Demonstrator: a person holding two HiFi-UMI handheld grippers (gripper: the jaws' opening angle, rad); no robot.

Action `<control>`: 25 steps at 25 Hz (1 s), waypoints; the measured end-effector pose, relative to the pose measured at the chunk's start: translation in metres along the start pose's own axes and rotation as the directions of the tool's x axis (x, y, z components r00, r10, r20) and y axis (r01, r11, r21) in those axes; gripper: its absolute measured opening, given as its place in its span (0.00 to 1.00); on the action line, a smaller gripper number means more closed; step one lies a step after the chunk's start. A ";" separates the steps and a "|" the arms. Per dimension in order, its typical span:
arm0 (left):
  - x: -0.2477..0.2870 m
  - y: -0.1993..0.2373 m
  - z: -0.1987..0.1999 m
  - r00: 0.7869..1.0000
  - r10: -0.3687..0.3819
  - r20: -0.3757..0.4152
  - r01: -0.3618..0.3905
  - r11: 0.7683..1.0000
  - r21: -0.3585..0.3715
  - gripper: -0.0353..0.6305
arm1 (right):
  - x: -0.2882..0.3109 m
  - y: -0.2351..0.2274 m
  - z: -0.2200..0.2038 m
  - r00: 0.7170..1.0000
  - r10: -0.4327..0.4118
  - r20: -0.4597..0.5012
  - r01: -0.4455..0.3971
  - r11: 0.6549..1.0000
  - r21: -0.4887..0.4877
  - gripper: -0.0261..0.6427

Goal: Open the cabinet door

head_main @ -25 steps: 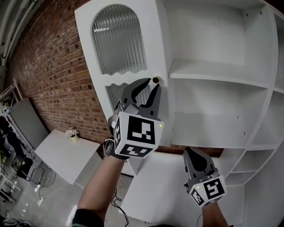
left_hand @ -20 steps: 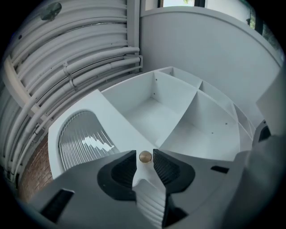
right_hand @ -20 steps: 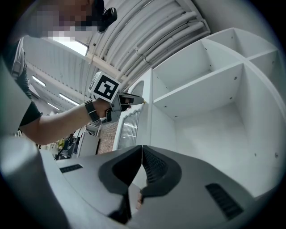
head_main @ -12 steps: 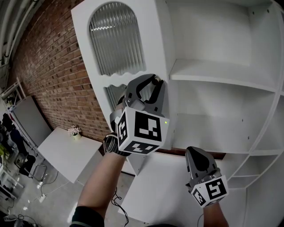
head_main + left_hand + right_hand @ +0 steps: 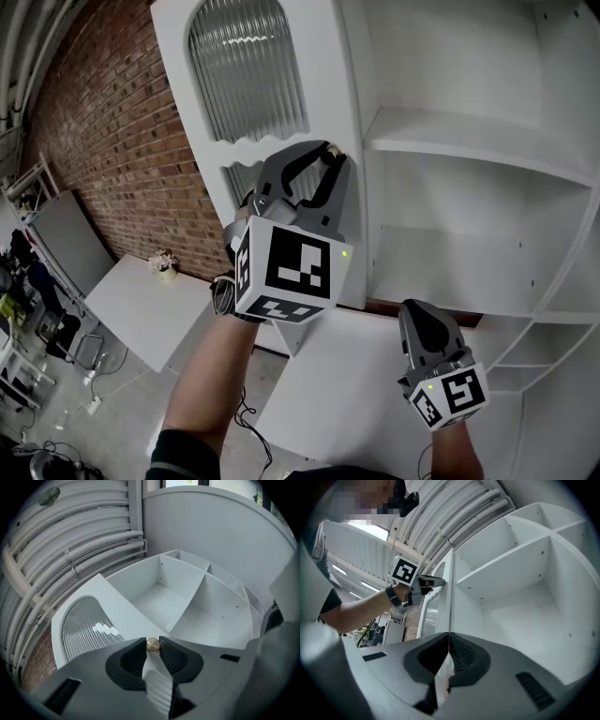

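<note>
A brick wall [image 5: 103, 150] stood left of the white cabinet [image 5: 450, 253]; its door [image 5: 323, 84] hung swung out, baring the shelves [image 5: 469, 145]; the left tool [image 5: 328, 155] was closing on the brass knob [image 5: 153, 644], pads pinching it for pulling; the right tool [image 5: 448, 639] hung clenched, empty, unneeded below.

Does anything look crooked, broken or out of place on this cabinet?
Nothing stands out. The door hangs straight and open, the shelves look intact, and the jaws of the left gripper are closing on its knob.
</note>
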State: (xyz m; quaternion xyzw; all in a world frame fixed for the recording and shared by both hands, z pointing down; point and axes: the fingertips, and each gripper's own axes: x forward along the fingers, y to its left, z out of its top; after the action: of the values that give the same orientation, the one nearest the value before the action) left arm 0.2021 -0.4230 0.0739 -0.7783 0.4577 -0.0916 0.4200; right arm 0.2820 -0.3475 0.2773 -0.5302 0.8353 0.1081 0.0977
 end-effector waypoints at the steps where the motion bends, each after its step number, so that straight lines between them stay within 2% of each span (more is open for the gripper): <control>1: -0.003 0.001 0.002 1.000 -0.003 0.005 0.003 1.000 -0.003 0.18 | -0.001 0.000 0.001 1.000 0.001 -0.001 -0.001 1.000 0.003 0.04; 8: -0.027 -0.002 0.022 0.998 -0.030 0.061 0.032 0.999 -0.023 0.18 | -0.013 0.000 0.006 1.000 0.009 0.005 -0.009 0.999 0.034 0.04; 14: -0.060 0.002 0.015 0.996 -0.047 0.074 0.047 0.999 -0.001 0.17 | -0.009 0.015 -0.009 1.000 0.019 0.003 -0.019 0.997 0.081 0.04; 19: -0.085 0.012 0.008 0.992 -0.065 0.106 0.069 0.997 -0.042 0.17 | -0.002 0.042 -0.012 0.999 0.036 -0.002 -0.036 0.996 0.080 0.04; 25: -0.125 0.030 0.003 0.983 -0.097 0.158 0.114 0.988 -0.100 0.17 | -0.009 0.077 0.000 1.000 0.005 0.004 -0.006 0.999 0.052 0.04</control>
State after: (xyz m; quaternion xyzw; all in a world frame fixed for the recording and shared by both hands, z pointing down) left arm 0.1139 -0.3293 0.0804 -0.8280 0.3865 -0.0288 0.4051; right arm 0.2157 -0.3080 0.2862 -0.5249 0.8391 0.0874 0.1128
